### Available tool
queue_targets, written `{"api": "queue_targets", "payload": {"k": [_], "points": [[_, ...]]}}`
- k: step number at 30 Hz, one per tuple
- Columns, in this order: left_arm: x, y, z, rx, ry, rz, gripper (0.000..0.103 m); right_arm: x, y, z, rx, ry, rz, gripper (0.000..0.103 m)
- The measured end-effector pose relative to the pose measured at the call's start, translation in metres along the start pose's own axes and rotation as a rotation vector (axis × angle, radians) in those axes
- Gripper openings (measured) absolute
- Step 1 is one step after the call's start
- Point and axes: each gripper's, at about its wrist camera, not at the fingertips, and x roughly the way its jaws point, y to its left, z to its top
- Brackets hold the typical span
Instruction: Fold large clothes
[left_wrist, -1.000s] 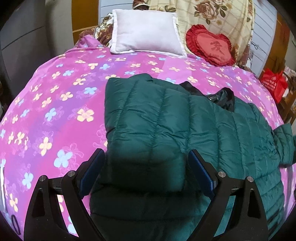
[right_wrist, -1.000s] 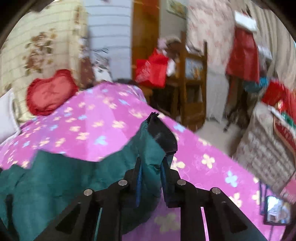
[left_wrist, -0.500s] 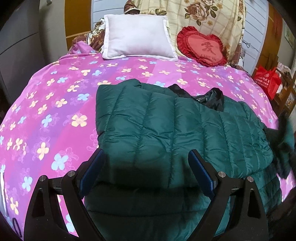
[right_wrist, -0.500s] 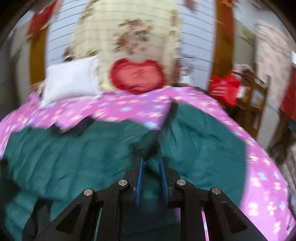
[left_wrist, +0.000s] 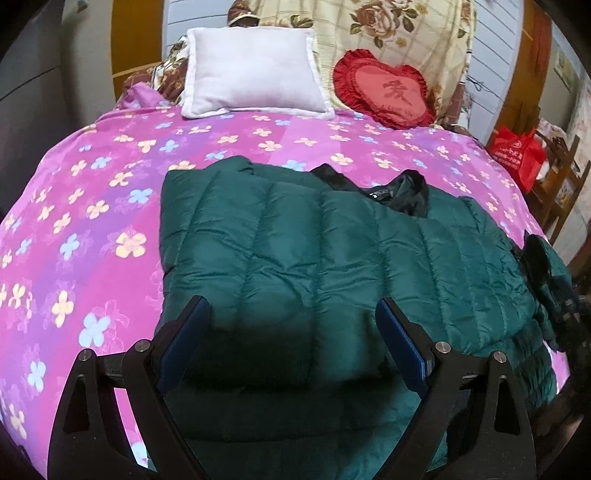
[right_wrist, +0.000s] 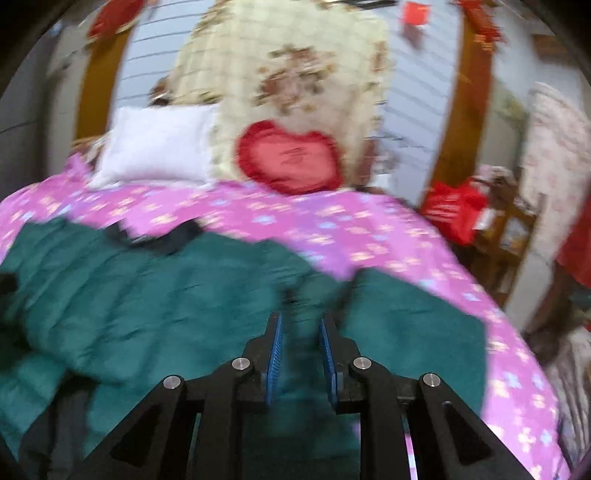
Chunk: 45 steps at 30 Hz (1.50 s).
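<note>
A dark green quilted jacket (left_wrist: 314, 251) lies across the pink flowered bed (left_wrist: 92, 206), its black collar lining (left_wrist: 406, 192) toward the pillows. My left gripper (left_wrist: 291, 310) hovers open over the jacket's near part, nothing between its blue pads (left_wrist: 184, 339). In the blurred right wrist view the jacket (right_wrist: 147, 295) fills the lower left. My right gripper (right_wrist: 301, 321) has a fold of the green sleeve (right_wrist: 299, 332) between its pads; its jaws are opening, with the cloth still filling the narrow gap. The sleeve's dark cuff end (left_wrist: 543, 266) rests at the jacket's right edge.
A white pillow (left_wrist: 255, 70) and a red heart cushion (left_wrist: 384, 92) lean on a floral quilt (left_wrist: 399, 33) at the bed's head. A red bag (left_wrist: 517, 155) and wooden chair (left_wrist: 561, 184) stand beyond the bed's right side. A grey cabinet (left_wrist: 33, 74) stands left.
My right gripper swung the sleeve from the bed's right side inward over the jacket body, and its pads have parted slightly. The left gripper stayed open in place.
</note>
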Motion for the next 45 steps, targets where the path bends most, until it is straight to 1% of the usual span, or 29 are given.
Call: {"api": "queue_targets", "payload": {"k": [1, 2, 3, 4, 5, 7, 8, 9, 12, 13, 15, 16, 17, 18, 19, 20, 22, 23, 24, 26, 27, 28, 32, 34, 38, 40, 43, 45], "points": [[0.000, 0.001, -0.001, -0.006, 0.002, 0.001, 0.091, -0.001, -0.011, 0.002, 0.019, -0.011, -0.019, 0.051], [0.001, 0.003, -0.001, -0.013, 0.005, 0.000, 0.091, -0.002, -0.023, 0.003, 0.043, -0.027, -0.032, 0.068], [0.001, 0.005, -0.001, -0.023, 0.008, -0.003, 0.091, -0.002, -0.033, 0.005, 0.057, -0.035, -0.034, 0.101], [0.002, 0.006, -0.002, -0.032, 0.011, -0.006, 0.091, -0.002, -0.045, 0.004, 0.080, -0.060, -0.012, 0.103], [0.002, 0.007, -0.002, -0.038, 0.013, -0.009, 0.091, 0.000, -0.051, 0.005, 0.090, -0.069, 0.019, 0.103], [0.002, 0.008, -0.002, -0.049, 0.018, -0.015, 0.091, 0.015, -0.055, 0.006, 0.063, -0.017, 0.090, 0.103], [0.002, 0.008, -0.002, -0.049, 0.019, -0.015, 0.091, 0.029, -0.052, 0.005, 0.041, 0.037, 0.121, 0.103], [0.002, 0.008, -0.002, -0.048, 0.020, -0.012, 0.091, 0.045, -0.050, 0.000, 0.022, 0.109, 0.136, 0.103], [0.003, 0.007, -0.003, -0.038, 0.024, -0.008, 0.091, 0.083, -0.055, -0.013, 0.020, 0.279, 0.025, 0.103], [0.004, 0.006, -0.003, -0.036, 0.025, -0.007, 0.091, 0.091, -0.063, -0.016, 0.064, 0.322, 0.020, 0.103], [0.005, 0.007, -0.003, -0.033, 0.028, -0.006, 0.091, 0.093, -0.073, -0.017, 0.129, 0.319, 0.040, 0.103], [0.006, 0.007, -0.003, -0.031, 0.031, -0.004, 0.091, 0.096, -0.075, -0.017, 0.141, 0.329, 0.051, 0.103], [0.006, 0.007, -0.004, -0.031, 0.034, -0.002, 0.091, 0.096, -0.077, -0.017, 0.152, 0.326, 0.062, 0.103], [0.007, 0.007, -0.003, -0.031, 0.036, 0.000, 0.091, 0.095, -0.078, -0.017, 0.164, 0.317, 0.079, 0.093], [0.007, 0.007, -0.004, -0.031, 0.037, 0.002, 0.091, 0.093, -0.081, -0.017, 0.186, 0.297, 0.131, 0.078], [0.007, 0.007, -0.004, -0.031, 0.038, 0.001, 0.091, 0.092, -0.083, -0.017, 0.201, 0.284, 0.156, 0.073], [0.007, 0.008, -0.004, -0.035, 0.035, 0.002, 0.091, 0.086, -0.088, -0.017, 0.239, 0.246, 0.199, 0.056], [0.007, 0.008, -0.004, -0.037, 0.036, 0.003, 0.091, 0.081, -0.089, -0.017, 0.255, 0.220, 0.218, 0.053], [0.007, 0.009, -0.004, -0.040, 0.036, 0.001, 0.091, 0.076, -0.087, -0.016, 0.255, 0.198, 0.222, 0.048], [0.008, 0.010, -0.004, -0.044, 0.036, 0.000, 0.091, 0.068, -0.079, -0.011, 0.229, 0.163, 0.212, 0.041], [0.008, 0.010, -0.004, -0.044, 0.036, 0.000, 0.091, 0.064, -0.076, -0.008, 0.214, 0.143, 0.207, 0.035], [0.008, 0.010, -0.003, -0.042, 0.037, 0.000, 0.091, 0.058, -0.073, -0.005, 0.207, 0.114, 0.212, 0.032], [0.008, 0.010, -0.003, -0.036, 0.040, -0.001, 0.091, 0.045, -0.075, 0.005, 0.219, 0.046, 0.241, 0.031], [0.007, 0.010, -0.003, -0.036, 0.041, -0.001, 0.091, 0.042, -0.077, 0.007, 0.239, 0.034, 0.267, 0.029], [0.007, 0.009, -0.003, -0.038, 0.039, -0.006, 0.091, 0.035, -0.061, 0.011, 0.216, 0.012, 0.381, 0.029], [0.006, 0.007, -0.003, -0.035, 0.036, -0.014, 0.091, 0.032, -0.044, 0.011, 0.182, 0.015, 0.464, 0.029], [0.006, 0.002, -0.004, -0.024, 0.033, -0.042, 0.091, 0.023, -0.009, 0.011, 0.100, 0.022, 0.576, 0.029], [0.006, -0.005, -0.004, -0.007, 0.031, -0.079, 0.091, 0.018, 0.015, 0.010, 0.040, 0.031, 0.630, 0.029]]}}
